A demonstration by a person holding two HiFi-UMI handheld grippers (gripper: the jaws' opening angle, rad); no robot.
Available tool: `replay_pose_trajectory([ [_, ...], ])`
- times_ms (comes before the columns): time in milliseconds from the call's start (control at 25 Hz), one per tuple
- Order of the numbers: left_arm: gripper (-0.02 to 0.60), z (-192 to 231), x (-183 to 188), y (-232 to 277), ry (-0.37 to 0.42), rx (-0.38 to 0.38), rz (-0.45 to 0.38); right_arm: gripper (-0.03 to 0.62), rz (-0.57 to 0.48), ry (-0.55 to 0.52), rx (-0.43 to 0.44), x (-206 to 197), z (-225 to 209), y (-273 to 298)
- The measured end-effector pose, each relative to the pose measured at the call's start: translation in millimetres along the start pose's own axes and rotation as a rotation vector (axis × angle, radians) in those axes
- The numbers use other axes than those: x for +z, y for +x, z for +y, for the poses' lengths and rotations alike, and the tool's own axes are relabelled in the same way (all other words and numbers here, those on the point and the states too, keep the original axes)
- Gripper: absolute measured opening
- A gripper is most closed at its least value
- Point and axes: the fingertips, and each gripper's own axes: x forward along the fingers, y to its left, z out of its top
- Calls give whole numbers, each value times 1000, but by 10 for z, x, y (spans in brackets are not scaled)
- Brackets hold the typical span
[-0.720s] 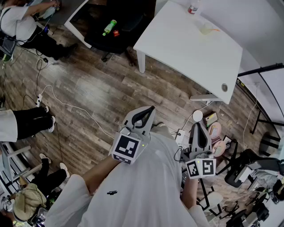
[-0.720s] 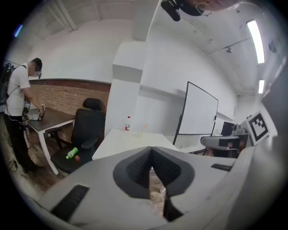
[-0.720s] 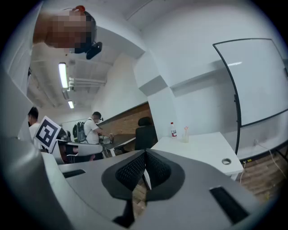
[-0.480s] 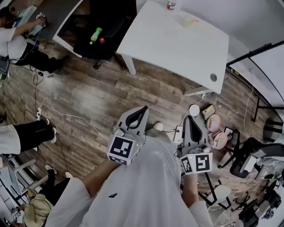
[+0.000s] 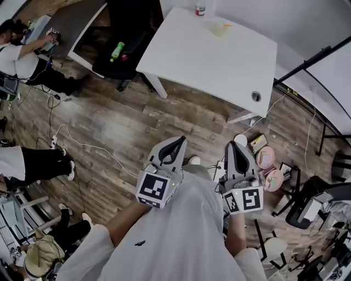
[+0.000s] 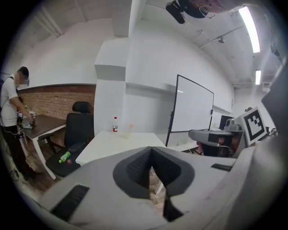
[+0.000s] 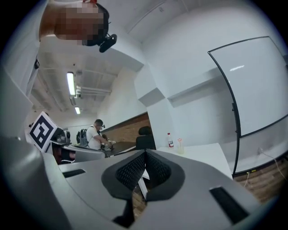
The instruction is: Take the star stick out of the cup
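Slim star-topped stick (image 7: 179,142) upright in small translucent cup (image 7: 181,150), far edge of white worktop (image 5: 208,60). Judged light, thin, bendable; grip shaft above rim. Left gripper (image 5: 176,144), right gripper (image 5: 232,147): jaws together, empty.

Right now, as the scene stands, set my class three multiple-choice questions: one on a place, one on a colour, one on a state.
1. Where does the cup with the star stick stand?
A. on a shelf
B. on the white table, beside the red-capped bottle
C. on a windowsill

2. What colour is the drink bottle lying on the black office chair?
A. green
B. red
C. blue

3. How do the jaws of the left tool and the right tool stand?
A. both wide apart
B. one shut on a pen
C. both shut, with nothing between them

Answers:
1 B, the cup stands at the table's far edge next to the bottle.
2 A, it shows bright green against the seat.
3 C, each gripper view shows its pads meeting with nothing held.
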Motion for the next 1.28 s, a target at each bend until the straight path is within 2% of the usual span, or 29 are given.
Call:
replay_pose_trajectory([
  [160, 14, -185, -32, 152, -17, 11, 18, 3, -1, -45, 15, 11, -184, -61],
  [320, 14, -344, 13, 333, 4, -14, 29, 3, 26, -12, 0, -58, -439, -145],
  [560, 14, -287, 55, 670, -9, -31, 47, 3, 36, 14, 1, -83, -658, 70],
  [720, 14, -117, 56, 972, -36, -38, 55, 3, 53, 32, 7, -83, -801, 356],
  [880, 14, 148, 250, 1311, -63, -32, 48, 3, 52, 26, 2, 107, -959, 757],
  [1280, 14, 891, 721, 2246, -73, -102, 43, 3, 41, 6, -60, 513, -1339, 1933],
])
